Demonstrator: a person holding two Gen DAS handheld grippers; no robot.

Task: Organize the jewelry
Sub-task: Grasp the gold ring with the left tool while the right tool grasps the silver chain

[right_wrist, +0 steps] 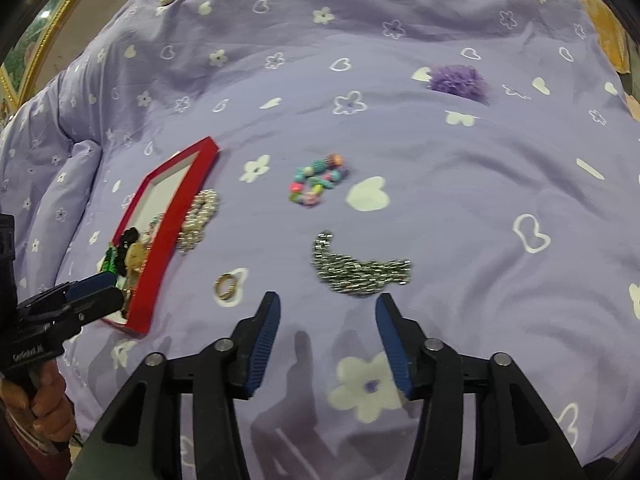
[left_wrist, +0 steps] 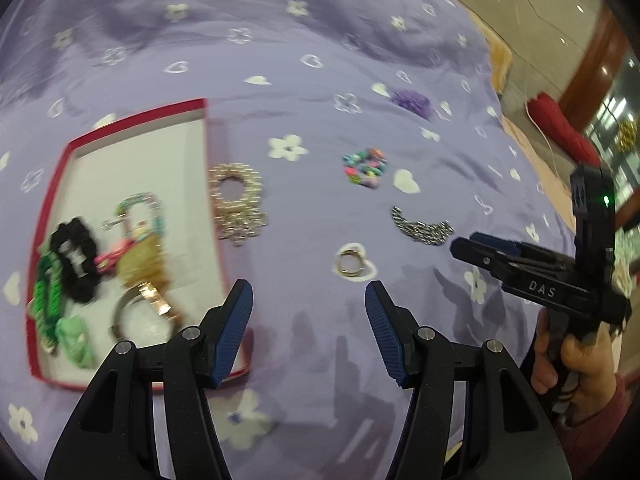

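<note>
- The red box (left_wrist: pixel 60 184) lies at the left on the lavender bedspread (left_wrist: pixel 304 52); inside are a black scrunchie (left_wrist: pixel 76 264), a green braided band (left_wrist: pixel 46 292) and a gold bangle (left_wrist: pixel 154 298), all blurred; other pieces in it are too smeared to name.
- A silver beaded bracelet (left_wrist: pixel 236 204) lies just outside the box's right wall.
- The left hand-held gripper (left_wrist: pixel 308 300) hangs above the bedspread with its blue pads wide apart, holding and touching nothing.
- A gold ring (left_wrist: pixel 350 264) lies just ahead of its right finger.
- A colourful bead bracelet (left_wrist: pixel 366 168) lies farther off, and a purple scrunchie (left_wrist: pixel 412 102) beyond it.
- A silver chain (right_wrist: pixel 356 272) lies just ahead of the right hand-held gripper (right_wrist: pixel 326 308), whose fingers are spread and empty.
- In the left wrist view that gripper's pads overlap, so their gap cannot be judged there.
</note>
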